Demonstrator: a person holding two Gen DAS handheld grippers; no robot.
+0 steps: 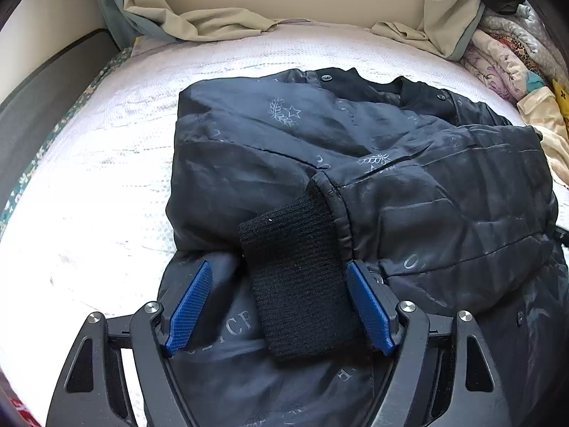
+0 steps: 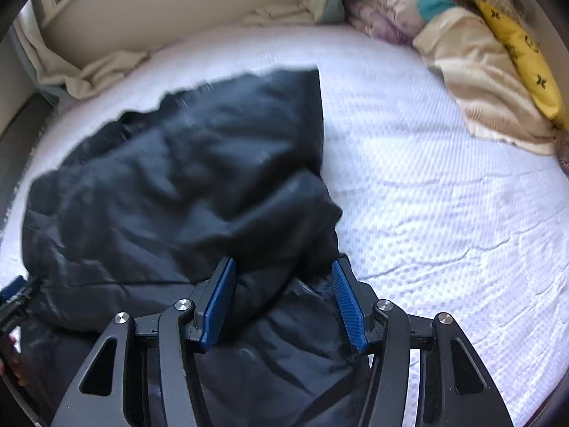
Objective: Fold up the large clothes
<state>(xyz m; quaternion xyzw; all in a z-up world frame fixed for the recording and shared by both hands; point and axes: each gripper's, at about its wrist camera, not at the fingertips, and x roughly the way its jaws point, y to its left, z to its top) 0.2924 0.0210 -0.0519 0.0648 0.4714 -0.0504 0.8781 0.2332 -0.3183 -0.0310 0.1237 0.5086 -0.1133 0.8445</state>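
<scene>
A dark navy padded jacket [image 1: 355,163], printed with pale emblems and letters, lies partly folded on the white bed. One sleeve is laid across its front, ending in a black knit cuff [image 1: 298,284]. My left gripper [image 1: 278,267] is open and straddles that cuff; the left pad stands clear of it and the right pad sits at its edge. In the right wrist view the jacket [image 2: 170,185] looks blurred. My right gripper [image 2: 283,262] is open over a bunched fold at the jacket's right edge, with the fabric loose between its pads.
The white textured mattress cover [image 2: 444,213] spreads out to the right of the jacket. Crumpled beige sheets [image 1: 199,21] lie along the headboard. A pile of patterned bedding and a yellow pillow [image 2: 522,57] fills the far right corner. The bed's edge [image 1: 53,135] runs along the left.
</scene>
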